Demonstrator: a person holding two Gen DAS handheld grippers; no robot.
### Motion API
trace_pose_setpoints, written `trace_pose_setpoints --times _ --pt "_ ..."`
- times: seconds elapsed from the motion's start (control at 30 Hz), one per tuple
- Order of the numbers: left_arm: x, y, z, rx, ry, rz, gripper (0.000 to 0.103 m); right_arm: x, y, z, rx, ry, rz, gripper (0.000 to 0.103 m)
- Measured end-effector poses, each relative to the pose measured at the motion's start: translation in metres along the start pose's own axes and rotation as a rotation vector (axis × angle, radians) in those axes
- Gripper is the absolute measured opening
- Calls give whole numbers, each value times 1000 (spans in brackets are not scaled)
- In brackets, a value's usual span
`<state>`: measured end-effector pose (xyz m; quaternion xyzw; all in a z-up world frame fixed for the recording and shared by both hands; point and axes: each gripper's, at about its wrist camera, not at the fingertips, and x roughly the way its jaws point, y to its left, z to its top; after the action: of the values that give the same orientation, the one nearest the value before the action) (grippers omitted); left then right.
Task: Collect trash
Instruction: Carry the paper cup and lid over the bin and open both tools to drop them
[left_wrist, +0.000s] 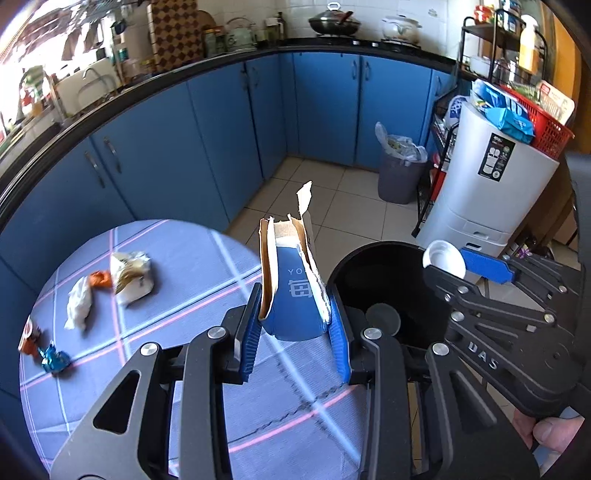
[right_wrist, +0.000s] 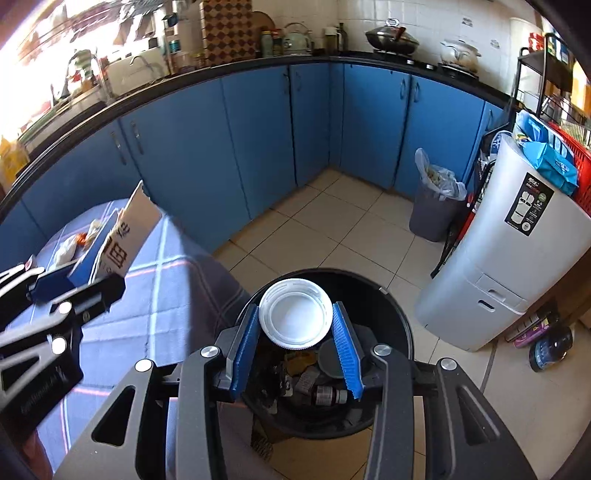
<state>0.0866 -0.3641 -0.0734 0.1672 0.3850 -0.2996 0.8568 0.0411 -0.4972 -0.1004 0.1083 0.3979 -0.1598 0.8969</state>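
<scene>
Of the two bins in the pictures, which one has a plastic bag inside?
The grey bin on the floor by the blue cabinets; its bag sticks up over the rim. The black bin under the gripper has none visible.

Blue cabinets (left_wrist: 325, 107), a wok (left_wrist: 334, 22) and a kettle (left_wrist: 240, 33) line the counter.

Black bin (right_wrist: 399, 314) mouth gapes unobstructed beside table (right_wrist: 177, 280).

Each hand-held gripper (left_wrist: 295, 328) has black linkages, silver screws, ribbed blue pads, perhaps rubber.
</scene>
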Motion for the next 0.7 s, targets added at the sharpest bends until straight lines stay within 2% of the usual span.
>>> trace_pose_setpoints --times 0.07,0.1,0.13,0.17,0.2,0.3,0.43,0.53,0.57,0.6,0.63,0.7 --pt "4 -5 4 6 2 -5 34 3 -5 4 2 -6 -13 40" --pt "6 -8 6 8 2 -7 34 5 -8 5 7 -2 -18 43" --pt "9 -11 9 12 3 -9 34 7 -11 6 13 4 -19 52" --pt "10 -13 11 15 3 -11 34 8 -15 6 26 11 -22 74" --pt "13 -16 13 18 5 -15 34 8 -19 5 38 1 -32 81" --pt "19 -26 20 28 8 -26 34 4 -29 2 51 -38 -66 81" --pt "27 -41 29 30 21 -54 37 5 -42 -4 56 -30 -134 81" --pt "31 -51 36 36 19 -65 39 5 -52 -9 66 -19 -154 81" --pt "32 -54 38 39 18 -66 43 5 -55 -10 71 -17 -155 81" --pt "32 -56 40 41 10 -66 55 4 -58 -11 78 -16 -156 81" --pt "31 -58 43 38 -1 -73 62 3 -62 -12 87 -16 -160 81" --pt "29 -57 47 28 -30 -90 87 2 -66 -14 97 -13 -160 81"
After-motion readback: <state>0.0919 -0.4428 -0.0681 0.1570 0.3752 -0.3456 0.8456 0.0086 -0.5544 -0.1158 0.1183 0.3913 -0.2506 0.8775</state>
